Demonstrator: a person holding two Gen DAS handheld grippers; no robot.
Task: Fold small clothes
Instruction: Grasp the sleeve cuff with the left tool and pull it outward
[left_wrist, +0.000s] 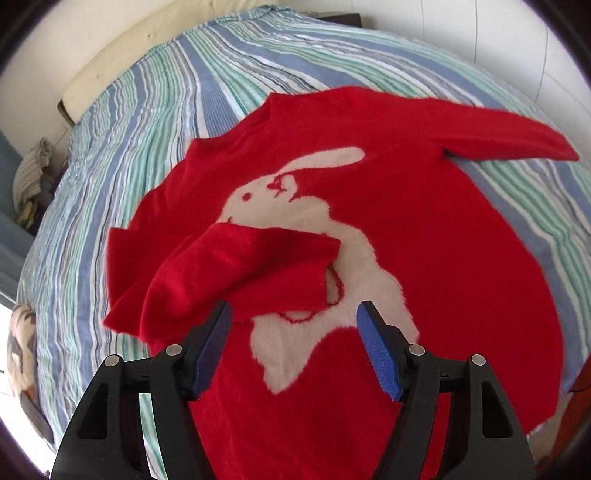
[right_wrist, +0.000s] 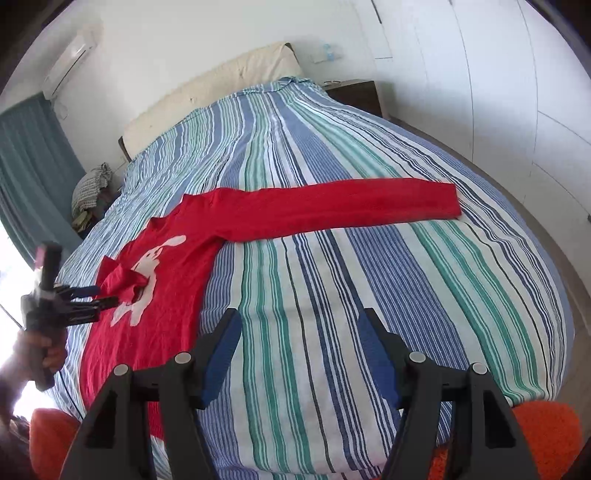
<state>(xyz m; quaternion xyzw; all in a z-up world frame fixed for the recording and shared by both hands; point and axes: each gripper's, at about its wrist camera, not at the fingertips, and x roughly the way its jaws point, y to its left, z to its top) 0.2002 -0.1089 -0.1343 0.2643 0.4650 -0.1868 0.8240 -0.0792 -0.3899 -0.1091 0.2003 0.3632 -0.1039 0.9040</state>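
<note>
A red sweater (left_wrist: 424, 240) with a white rabbit on its front lies flat on a striped bedspread (left_wrist: 155, 147). One sleeve (left_wrist: 240, 269) is folded across the chest and lies bunched over the rabbit. The other sleeve (right_wrist: 351, 206) stretches straight out to the right on the bed. My left gripper (left_wrist: 293, 314) hovers open just below the folded sleeve's cuff, with nothing between its blue pads. In the right wrist view, a hand holds the left gripper (right_wrist: 107, 296) at the sweater's left side. My right gripper (right_wrist: 301, 321) is open above bare bedspread, right of the sweater's body.
A cream headboard cushion (right_wrist: 221, 88) runs along the bed's far end, with a dark nightstand (right_wrist: 354, 94) beside it. A heap of cloth (right_wrist: 90, 192) sits off the bed's left side by a teal curtain (right_wrist: 33, 166). An orange rug (right_wrist: 546, 424) lies below the near edge.
</note>
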